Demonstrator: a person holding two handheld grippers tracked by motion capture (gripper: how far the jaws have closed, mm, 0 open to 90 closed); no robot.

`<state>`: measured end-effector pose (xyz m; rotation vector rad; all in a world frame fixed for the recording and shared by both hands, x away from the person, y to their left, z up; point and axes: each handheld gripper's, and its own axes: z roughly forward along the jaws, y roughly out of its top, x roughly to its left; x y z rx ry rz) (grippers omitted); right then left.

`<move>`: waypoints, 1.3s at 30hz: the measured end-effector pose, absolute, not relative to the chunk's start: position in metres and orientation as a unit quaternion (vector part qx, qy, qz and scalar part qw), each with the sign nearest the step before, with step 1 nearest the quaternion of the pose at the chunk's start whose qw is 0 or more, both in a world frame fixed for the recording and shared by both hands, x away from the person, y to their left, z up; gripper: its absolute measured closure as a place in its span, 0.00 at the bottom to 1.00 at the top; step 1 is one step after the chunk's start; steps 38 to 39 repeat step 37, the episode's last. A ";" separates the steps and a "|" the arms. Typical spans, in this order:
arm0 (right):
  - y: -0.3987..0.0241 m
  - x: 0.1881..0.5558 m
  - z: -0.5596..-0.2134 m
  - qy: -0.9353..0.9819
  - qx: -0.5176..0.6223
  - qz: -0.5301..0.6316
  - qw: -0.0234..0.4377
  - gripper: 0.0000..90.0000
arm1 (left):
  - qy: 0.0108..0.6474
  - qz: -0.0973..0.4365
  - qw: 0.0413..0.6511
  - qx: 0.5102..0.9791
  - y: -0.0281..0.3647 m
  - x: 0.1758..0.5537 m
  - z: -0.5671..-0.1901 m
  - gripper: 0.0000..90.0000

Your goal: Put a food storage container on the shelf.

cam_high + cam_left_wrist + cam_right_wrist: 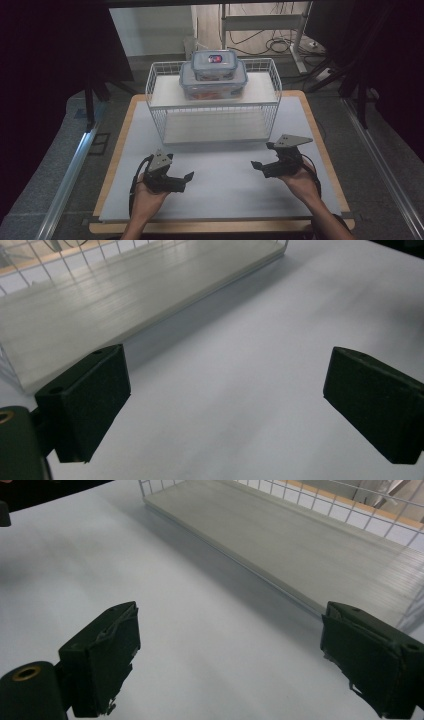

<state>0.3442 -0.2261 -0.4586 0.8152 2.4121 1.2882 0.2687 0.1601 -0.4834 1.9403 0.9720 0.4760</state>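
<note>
A white wire rack [213, 101] with two shelves stands at the back of the table. On its top shelf sits a large clear lidded container [213, 82], and a smaller clear lidded container [214, 64] is stacked on it. My left gripper [186, 178] rests low at the front left, open, with nothing between its jaws [227, 405]. My right gripper [257, 165] is at the front right, open and empty too [230, 660]. Both point toward the rack's lower shelf [115, 305] [300, 545], which is bare.
A white mat [220, 175] covers the wooden table top. The rack's wire sides [275, 95] rise at left and right of the shelves. Beyond the table lie a metal frame and cables [272, 45] on the floor.
</note>
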 end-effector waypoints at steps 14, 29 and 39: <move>-0.252 0.326 -0.476 0.837 0.297 0.425 0.175 0.10 | 0.409 0.213 0.429 0.776 0.174 0.250 -0.501 0.05; -0.268 0.318 -0.499 0.849 0.321 0.393 0.148 0.09 | 0.426 0.217 0.406 0.779 0.191 0.232 -0.521 0.05; -0.269 0.320 -0.503 0.852 0.328 0.385 0.137 0.09 | 0.436 0.211 0.415 0.770 0.194 0.235 -0.523 0.05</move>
